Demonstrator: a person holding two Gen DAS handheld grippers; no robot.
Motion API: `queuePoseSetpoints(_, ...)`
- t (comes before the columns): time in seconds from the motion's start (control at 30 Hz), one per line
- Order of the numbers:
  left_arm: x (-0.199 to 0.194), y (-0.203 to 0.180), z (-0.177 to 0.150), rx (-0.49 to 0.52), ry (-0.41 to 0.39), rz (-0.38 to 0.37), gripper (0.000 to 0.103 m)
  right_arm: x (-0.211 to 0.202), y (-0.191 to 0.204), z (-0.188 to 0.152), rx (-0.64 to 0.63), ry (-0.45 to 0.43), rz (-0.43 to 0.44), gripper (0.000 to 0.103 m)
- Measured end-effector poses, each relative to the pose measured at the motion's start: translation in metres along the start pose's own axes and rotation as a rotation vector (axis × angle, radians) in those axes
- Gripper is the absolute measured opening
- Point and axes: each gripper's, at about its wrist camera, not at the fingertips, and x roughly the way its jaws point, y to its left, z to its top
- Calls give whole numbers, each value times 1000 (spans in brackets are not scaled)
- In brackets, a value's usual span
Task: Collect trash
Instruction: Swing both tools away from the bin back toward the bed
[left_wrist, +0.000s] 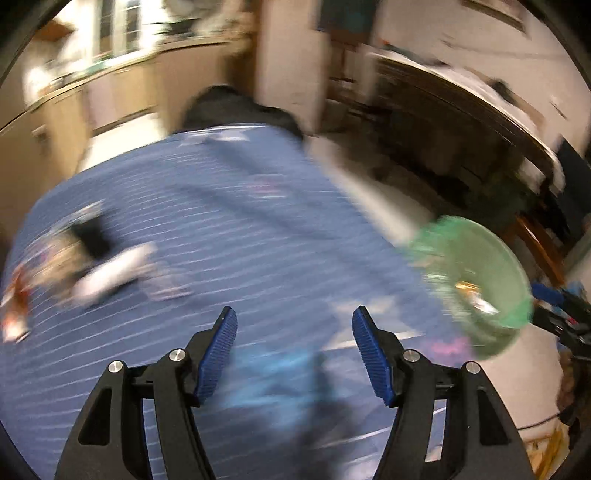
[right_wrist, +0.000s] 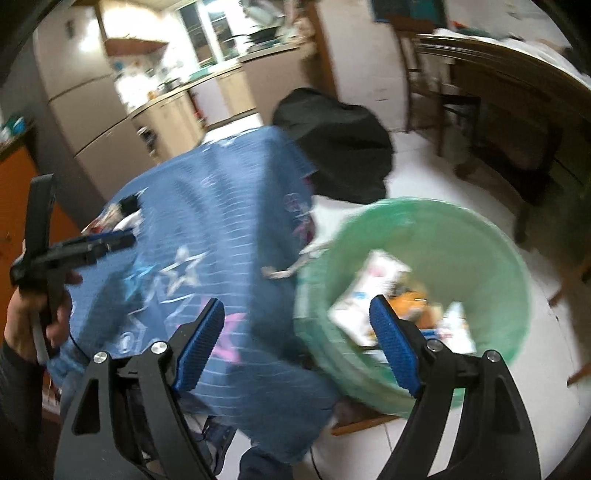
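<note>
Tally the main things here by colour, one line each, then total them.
Blue: 1, tablecloth
Green: 1, bin
Black: 1, cloth bundle
Total: 3
Trash pieces are too blurred to count. Left gripper and right gripper are both open, empty.

Ahead of you a pale tiled floor (right_wrist: 417, 158) runs to beige kitchen cabinets (right_wrist: 173, 122) under a brightly lit window (right_wrist: 210, 33), with a tall pale refrigerator (right_wrist: 85, 92) at their left. To your right stand a dark wooden table (right_wrist: 517, 85) and a dark wooden chair (right_wrist: 436, 92) against a cream wall (right_wrist: 354, 44).
</note>
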Motion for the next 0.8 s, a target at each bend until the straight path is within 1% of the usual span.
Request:
queuePoseSetpoints(0.03,-10,35,-6,-56,-9,36,67,3,10,1,-15,5,11,78)
queuePoseSetpoints(0.07,-18,63,-11,-96,-19,67,67,8,20,4,-31,10,24,79)
queuePoseSetpoints(0.13,-37,121,-23,-188,-45,164,68,14,36,8,-53,14,44,80)
queuePoseSetpoints(0.2,-57,181,-37,-294,-76,252,71,20,50,11,-72,18,61,82)
queuePoseSetpoints(0.23,-64,202,-42,-328,-88,280,73,23,58,14,-83,20,72,83)
queuePoseSetpoints(0.3,-72,240,-50,-379,-103,327,81,32,76,15,-105,28,91,84)
queuePoseSetpoints(0.33,-72,258,-52,-397,-103,337,82,37,84,16,-114,33,99,85)
queuePoseSetpoints(0.4,-69,273,-54,-390,-101,324,85,47,101,18,-132,46,117,85)
queuePoseSetpoints(0.47,-64,281,-52,-370,-102,309,86,58,119,21,-155,60,136,85)
queuePoseSetpoints(0.5,-60,284,-50,-365,-107,288,86,61,128,22,-165,65,142,85)
queuePoseSetpoints(0.57,-54,282,-45,-351,-112,277,88,71,144,24,-184,75,153,85)
queuePoseSetpoints(0.6,-49,282,-40,-333,-117,281,90,74,149,25,-192,79,155,86)
queuePoseSetpoints(0.7,-34,283,-29,-310,-110,322,91,86,166,29,-223,98,160,86)
queuePoseSetpoints(0.8,-20,295,-23,-327,-98,336,91,100,183,36,-267,121,171,86)
